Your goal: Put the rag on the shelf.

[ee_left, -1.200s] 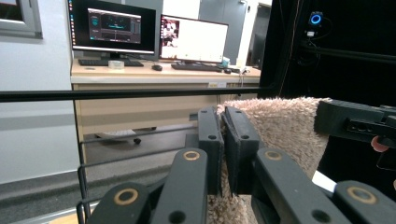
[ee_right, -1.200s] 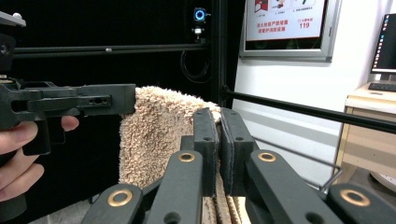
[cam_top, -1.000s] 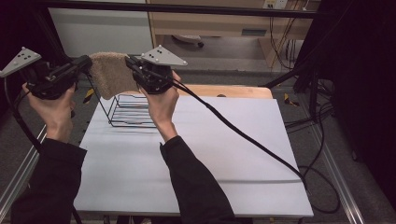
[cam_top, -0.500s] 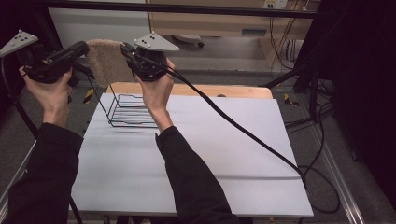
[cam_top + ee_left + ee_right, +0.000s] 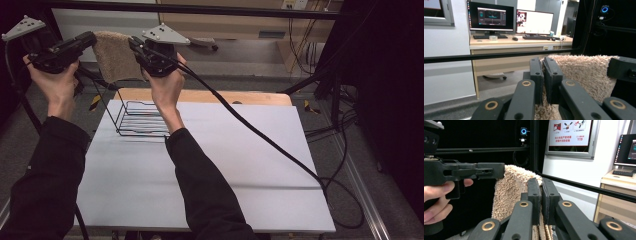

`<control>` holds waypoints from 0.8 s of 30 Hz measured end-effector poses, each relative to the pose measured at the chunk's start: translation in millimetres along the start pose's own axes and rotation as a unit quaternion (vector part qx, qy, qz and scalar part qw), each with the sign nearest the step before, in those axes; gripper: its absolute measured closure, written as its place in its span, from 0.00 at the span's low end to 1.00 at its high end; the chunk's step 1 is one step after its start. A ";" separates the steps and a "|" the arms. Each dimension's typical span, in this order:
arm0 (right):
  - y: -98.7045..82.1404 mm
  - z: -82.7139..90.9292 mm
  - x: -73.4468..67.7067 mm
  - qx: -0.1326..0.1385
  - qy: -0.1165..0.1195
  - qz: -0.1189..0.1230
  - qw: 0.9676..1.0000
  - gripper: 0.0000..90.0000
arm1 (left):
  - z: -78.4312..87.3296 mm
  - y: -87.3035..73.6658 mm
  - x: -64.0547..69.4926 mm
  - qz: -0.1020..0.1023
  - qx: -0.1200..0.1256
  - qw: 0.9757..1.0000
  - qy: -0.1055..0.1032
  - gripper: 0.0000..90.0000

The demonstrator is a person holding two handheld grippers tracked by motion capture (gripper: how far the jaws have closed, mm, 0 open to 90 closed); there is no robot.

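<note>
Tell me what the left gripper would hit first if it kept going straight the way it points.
Probably the right gripper: the left gripper points across at it, with the beige towel they both clamp stretched between them. Depth is hard to judge.

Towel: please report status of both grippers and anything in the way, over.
Left gripper and right gripper both shut on towel, held high. Wire rack below on table. Path clear.
</note>
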State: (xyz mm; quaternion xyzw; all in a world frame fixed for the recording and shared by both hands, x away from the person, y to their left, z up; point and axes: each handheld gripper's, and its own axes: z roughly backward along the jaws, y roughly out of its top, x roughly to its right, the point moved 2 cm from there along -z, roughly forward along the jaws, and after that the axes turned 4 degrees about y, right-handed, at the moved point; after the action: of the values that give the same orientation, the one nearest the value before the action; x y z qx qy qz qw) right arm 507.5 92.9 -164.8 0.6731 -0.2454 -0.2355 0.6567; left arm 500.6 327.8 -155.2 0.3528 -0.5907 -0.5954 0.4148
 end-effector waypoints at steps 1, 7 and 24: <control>-1.3 -1.8 1.8 -0.002 -0.001 0.001 1.000 0.96 | -2.0 -0.3 -0.9 0.001 -0.001 1.000 0.000 0.94; -6.6 -11.0 11.8 -0.009 -0.009 -0.004 1.000 0.96 | -18.7 -3.3 -6.3 -0.007 -0.010 1.000 0.005 0.94; -33.6 -17.8 25.0 -0.048 -0.019 -0.019 0.999 0.96 | -34.7 -29.0 -12.0 -0.017 -0.029 0.999 -0.006 0.94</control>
State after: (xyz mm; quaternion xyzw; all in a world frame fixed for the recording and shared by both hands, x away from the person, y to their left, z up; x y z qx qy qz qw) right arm 538.9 91.1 -197.8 0.6412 -0.2332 -0.2722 0.6786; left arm 534.9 323.2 -186.8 0.3467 -0.5698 -0.6213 0.4113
